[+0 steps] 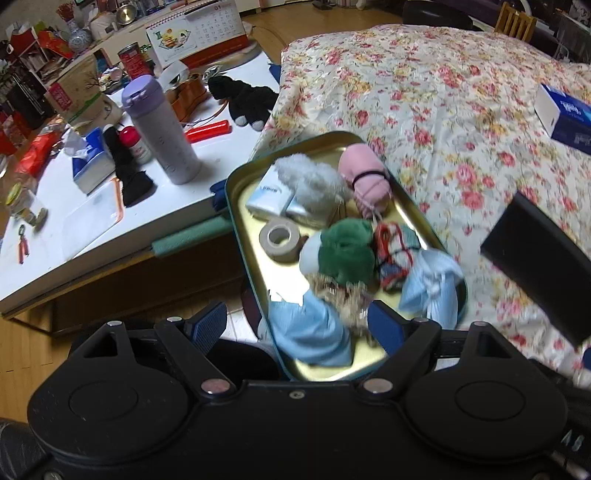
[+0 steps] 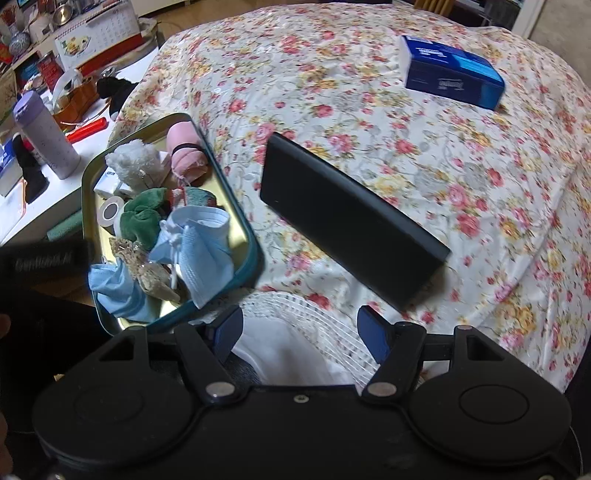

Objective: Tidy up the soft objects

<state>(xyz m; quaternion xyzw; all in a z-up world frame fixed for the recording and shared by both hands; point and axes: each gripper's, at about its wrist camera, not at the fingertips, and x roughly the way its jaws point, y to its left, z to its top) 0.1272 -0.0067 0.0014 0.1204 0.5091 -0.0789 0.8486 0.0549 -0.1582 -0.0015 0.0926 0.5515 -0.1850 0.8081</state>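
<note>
**Both grippers spread above the tin tray**

The left gripper hangs with fingers apart, gripping nothing, over the tin tray holding a tape roll, green cloth and blue masks. The right gripper, fingers likewise apart and empty, hovers above white lace beside a black case on the floral bedspread.

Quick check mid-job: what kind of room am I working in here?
Probably a lived-in bedroom: a floral-print bedspread fills the view, beside a cluttered white table holding a desk calendar.

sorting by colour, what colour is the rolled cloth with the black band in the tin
Pink; it shows best in the left wrist view, at the far end of the tin.
</note>
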